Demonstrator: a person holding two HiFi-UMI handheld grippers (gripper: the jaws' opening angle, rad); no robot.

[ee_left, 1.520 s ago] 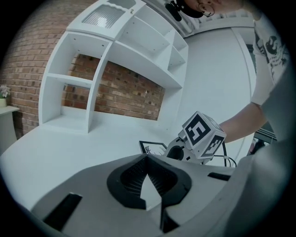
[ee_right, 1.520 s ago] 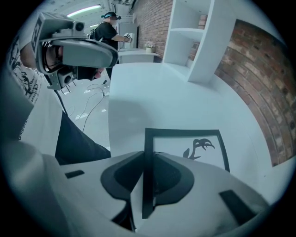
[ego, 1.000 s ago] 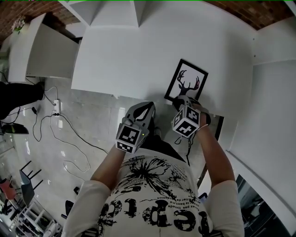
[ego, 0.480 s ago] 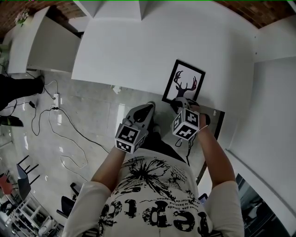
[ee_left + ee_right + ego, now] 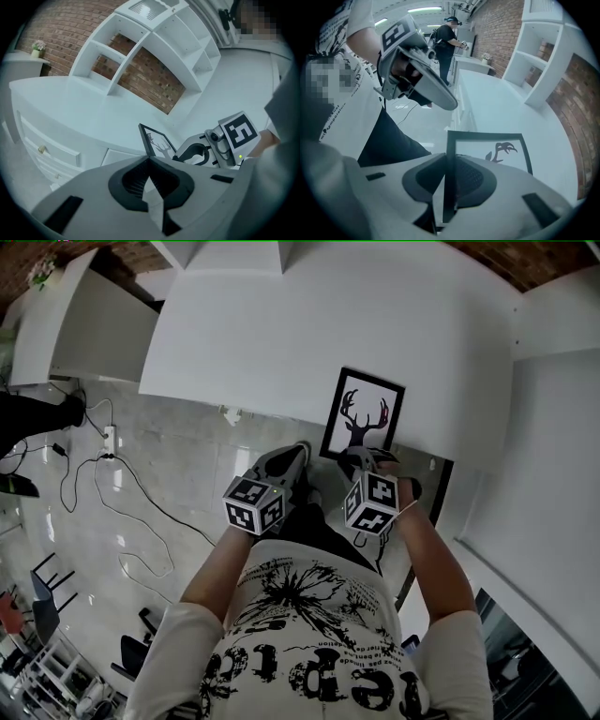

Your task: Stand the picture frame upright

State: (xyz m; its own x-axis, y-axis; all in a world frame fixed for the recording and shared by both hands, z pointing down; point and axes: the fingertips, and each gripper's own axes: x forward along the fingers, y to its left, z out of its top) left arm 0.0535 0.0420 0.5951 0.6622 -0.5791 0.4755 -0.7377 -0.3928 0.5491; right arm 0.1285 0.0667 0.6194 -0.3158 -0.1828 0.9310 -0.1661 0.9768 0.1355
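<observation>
The right gripper (image 5: 361,457), forearm stretched forward, clamps the near edge of the picture frame (image 5: 364,416), which reaches ahead of it over the bench (image 5: 281,343). The left gripper (image 5: 296,456) hovers alongside, clenched on nothing.

Picture frame (image 5: 363,418): at the centre of the head view, its lower edge is disappearing behind the right gripper (image 5: 364,456). In the left gripper view that gripper is covering its right side, and in the right gripper view its near corner is sinking out of sight between the jaws.
Person (image 5: 449,33): standing at the upper centre of the right gripper view, showing too small to tell what the hands are doing.
Plant (image 5: 37,46): sitting at the upper left of the left gripper view, showing too small to tell its kind.
Chair (image 5: 49,582): lying partly cut off near the lower left edge of the head view.
</observation>
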